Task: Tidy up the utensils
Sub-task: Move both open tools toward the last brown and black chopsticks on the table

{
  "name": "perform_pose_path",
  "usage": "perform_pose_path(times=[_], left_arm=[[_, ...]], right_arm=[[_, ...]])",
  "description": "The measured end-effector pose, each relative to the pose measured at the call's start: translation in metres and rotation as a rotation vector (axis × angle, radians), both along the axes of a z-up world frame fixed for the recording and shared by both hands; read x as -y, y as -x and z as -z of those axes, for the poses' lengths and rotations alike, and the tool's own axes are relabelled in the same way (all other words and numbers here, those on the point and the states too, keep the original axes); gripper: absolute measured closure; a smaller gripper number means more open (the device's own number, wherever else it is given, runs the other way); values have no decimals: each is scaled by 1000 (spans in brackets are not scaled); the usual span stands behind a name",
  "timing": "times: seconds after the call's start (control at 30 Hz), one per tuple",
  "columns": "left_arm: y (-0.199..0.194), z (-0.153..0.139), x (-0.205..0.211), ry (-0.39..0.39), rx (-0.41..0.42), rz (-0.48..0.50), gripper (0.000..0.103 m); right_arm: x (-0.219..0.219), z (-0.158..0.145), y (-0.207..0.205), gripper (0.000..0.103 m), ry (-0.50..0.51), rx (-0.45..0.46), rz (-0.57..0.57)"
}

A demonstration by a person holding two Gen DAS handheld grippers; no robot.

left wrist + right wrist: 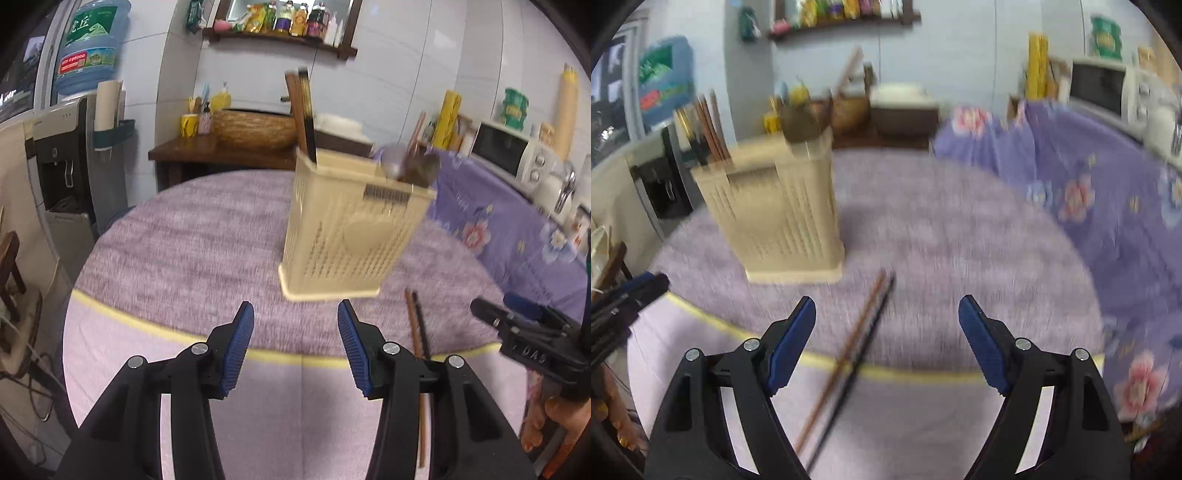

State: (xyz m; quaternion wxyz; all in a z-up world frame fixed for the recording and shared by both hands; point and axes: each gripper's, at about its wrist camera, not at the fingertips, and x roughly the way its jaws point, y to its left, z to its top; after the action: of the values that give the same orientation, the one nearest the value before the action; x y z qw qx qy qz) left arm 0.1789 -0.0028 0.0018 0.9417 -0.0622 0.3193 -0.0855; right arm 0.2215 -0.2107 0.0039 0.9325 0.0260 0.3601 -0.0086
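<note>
A cream perforated utensil holder (pixel 347 229) stands on the round purple-clothed table (pixel 192 236). Dark and brown chopsticks (pixel 304 110) stick up from its far left corner, and spoon bowls (pixel 410 164) show at its right. My left gripper (pixel 295 314) hovers just before the holder, open, nothing between its blue pads. A brown and a black chopstick (pixel 857 354) lie loose on the table, right of the holder (pixel 783 214). My right gripper (pixel 886 314) stands wide open above them, the pair lying between its fingers, untouched. The same loose chopsticks (pixel 417 325) show in the left wrist view.
A second table with a floral purple cloth (pixel 509 221) stands at the right, bearing a white microwave (pixel 517 155). A wooden side table with a woven basket (pixel 255 129) is behind, a water dispenser (pixel 66 155) at the left. The table's yellow-trimmed edge (pixel 147 325) runs close below the grippers.
</note>
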Motion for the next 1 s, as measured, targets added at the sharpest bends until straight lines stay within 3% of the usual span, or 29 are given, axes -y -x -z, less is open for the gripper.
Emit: perform_pose_path(times=[0.07,0.17,0.43,0.67,0.83,0.9,1.0], left_arm=[[5,11,6,-25,-14,-4,55],[9,19,8,-46,-29,-7,55],[20,23,5,-33,-41,-4,52],[21,28,11,-33,-58,4,51],[24,30,20,-47,-69,29,51],[24,32,22,-41,-83,44,51],[25,35,30,-42,-106,76,51]], right_arm=[[0,24,3,25,-37,-73,0],[-9,41,12,28,-42,-113,5],[-26,65,18,42,24,-189,21],[-32,67,17,45,49,-185,20],[-33,64,21,87,40,-197,-46],[-26,64,25,95,26,-202,-48],[-6,63,35,96,-12,-208,-39]])
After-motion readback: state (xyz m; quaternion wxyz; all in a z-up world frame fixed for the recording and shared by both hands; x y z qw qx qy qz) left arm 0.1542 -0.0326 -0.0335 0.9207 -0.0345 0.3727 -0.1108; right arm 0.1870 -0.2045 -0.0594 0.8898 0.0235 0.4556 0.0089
